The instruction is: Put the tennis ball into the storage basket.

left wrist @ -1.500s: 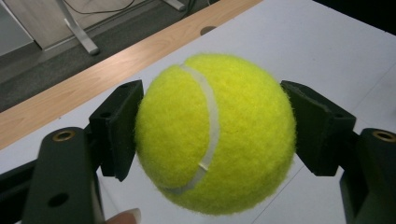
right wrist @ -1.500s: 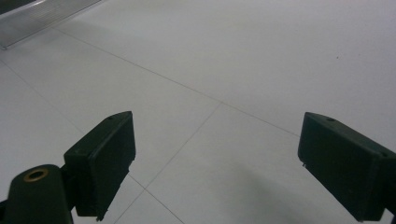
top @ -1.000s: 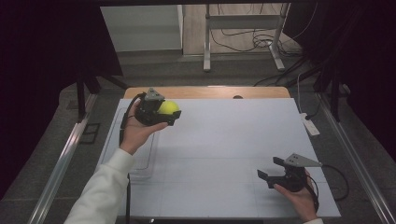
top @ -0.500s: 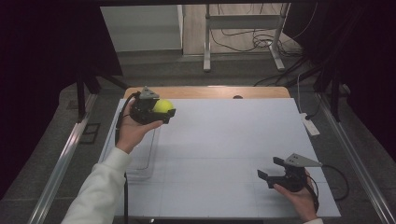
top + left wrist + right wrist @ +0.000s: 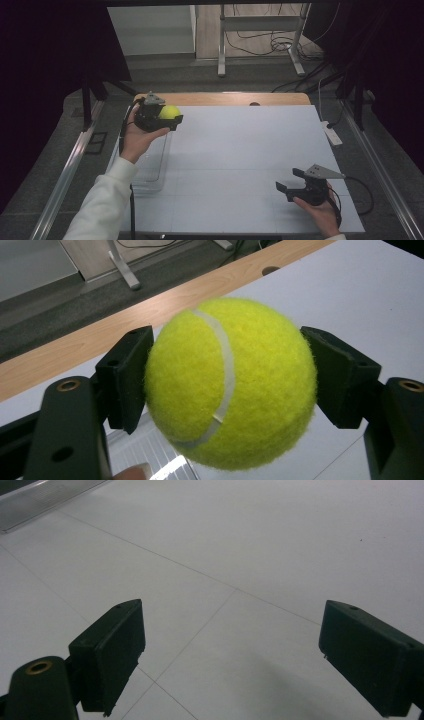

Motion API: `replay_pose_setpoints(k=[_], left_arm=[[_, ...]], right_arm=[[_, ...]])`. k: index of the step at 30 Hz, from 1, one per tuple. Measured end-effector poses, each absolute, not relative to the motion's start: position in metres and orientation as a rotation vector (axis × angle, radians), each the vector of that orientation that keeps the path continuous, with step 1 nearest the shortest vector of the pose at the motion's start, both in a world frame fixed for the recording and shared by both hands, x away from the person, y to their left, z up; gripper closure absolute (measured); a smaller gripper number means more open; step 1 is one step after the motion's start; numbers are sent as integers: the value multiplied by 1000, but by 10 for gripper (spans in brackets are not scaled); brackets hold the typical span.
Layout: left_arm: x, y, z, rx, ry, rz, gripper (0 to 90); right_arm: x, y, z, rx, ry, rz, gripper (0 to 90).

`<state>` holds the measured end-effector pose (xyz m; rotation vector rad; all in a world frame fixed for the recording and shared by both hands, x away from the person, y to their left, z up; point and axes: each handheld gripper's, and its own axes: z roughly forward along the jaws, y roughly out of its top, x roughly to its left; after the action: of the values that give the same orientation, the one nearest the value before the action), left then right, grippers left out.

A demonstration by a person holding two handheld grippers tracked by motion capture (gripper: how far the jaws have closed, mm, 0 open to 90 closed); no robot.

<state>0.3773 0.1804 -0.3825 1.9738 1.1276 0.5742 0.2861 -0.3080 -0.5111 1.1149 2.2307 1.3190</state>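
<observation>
From the high view, I am holding my left gripper point(image 5: 172, 120) raised over the table's point(image 5: 240, 150) far left corner, at about ten o'clock from its middle, forearm reaching in from the bottom edge. Its jaws are pinching the tennis ball point(image 5: 169, 111) above the far end of a clear tray point(image 5: 155, 170). Against the earlier frames, this hand is sitting slightly farther up and away; the ball is staying clamped. My right gripper point(image 5: 289, 183) is resting low at about four o'clock, unmoved, jaws spread.

In the left gripper view, both pads are pressing the tennis ball point(image 5: 231, 382) at nine and three o'clock, with the table's wooden edge point(image 5: 125, 315) behind.

In the right gripper view, the right gripper point(image 5: 230, 655) is hanging over bare white tabletop point(image 5: 240, 555), its pads wide apart, gripping nothing.
</observation>
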Motion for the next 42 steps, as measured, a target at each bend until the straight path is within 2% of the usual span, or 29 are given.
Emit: replay_pose_setpoints(k=[42], left_arm=[[388, 213, -389, 1911, 1234, 614, 262]], right_arm=[[286, -311, -511, 1126, 2220, 1330, 118]])
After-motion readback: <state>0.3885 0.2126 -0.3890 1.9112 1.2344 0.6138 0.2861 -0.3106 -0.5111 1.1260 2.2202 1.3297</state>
